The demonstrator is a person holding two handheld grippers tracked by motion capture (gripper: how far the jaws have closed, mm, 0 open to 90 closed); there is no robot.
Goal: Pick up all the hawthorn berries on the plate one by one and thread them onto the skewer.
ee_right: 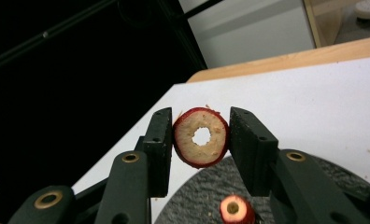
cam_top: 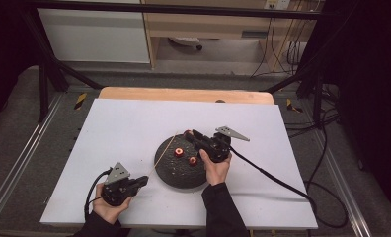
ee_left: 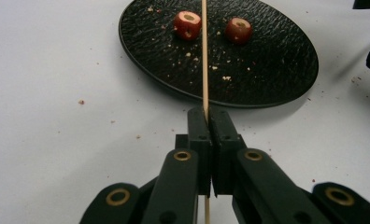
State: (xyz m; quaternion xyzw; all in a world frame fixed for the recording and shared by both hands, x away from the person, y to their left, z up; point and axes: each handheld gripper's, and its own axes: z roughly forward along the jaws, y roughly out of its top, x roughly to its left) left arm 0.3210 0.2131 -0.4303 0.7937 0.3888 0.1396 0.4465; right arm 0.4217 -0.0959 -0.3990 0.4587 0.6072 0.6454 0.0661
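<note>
Red-skinned, pale-fleshed and cored, a round fruit slice sits clamped in the right gripper above the pebbled black plate; the left gripper pinches a thin wooden skewer at the plate's near edge.

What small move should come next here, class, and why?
Probably bring the skewer tip to the hole in the fruit ring. The left gripper clamps the skewer, the right gripper holds the cored ring, and the two are apart.
</note>
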